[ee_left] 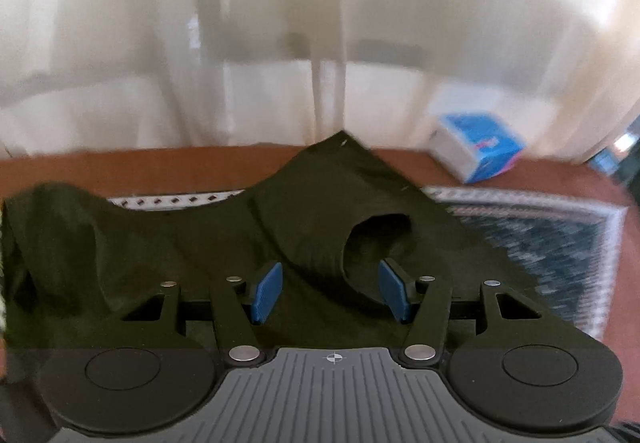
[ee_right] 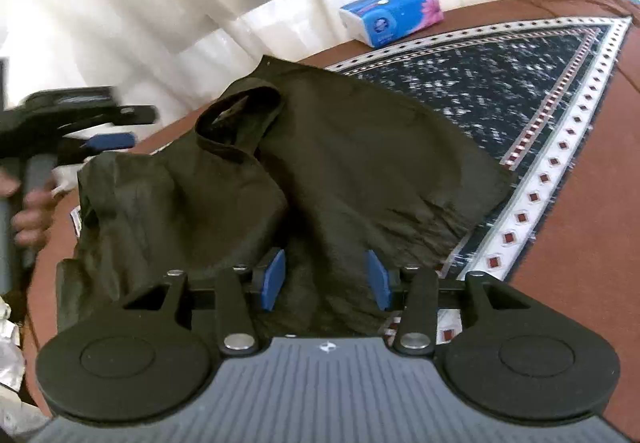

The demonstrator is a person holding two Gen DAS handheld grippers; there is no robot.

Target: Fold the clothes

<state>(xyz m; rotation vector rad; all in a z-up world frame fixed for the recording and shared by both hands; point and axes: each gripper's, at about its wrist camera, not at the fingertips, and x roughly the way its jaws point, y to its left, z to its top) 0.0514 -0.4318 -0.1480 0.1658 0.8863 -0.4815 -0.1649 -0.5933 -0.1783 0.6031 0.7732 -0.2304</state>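
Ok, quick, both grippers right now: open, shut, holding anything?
Left gripper: open, over the dark green garment, gripping nothing.
Right gripper: open, same garment lies between its fingers, not clamped.

Sheer white curtains (ee_left: 320,23) lit by daylight, reddish-brown table (ee_right: 580,243), patterned dark-blue mat (ee_right: 520,91) with white border, blue tissue pack (ee_right: 394,13) near the curtains
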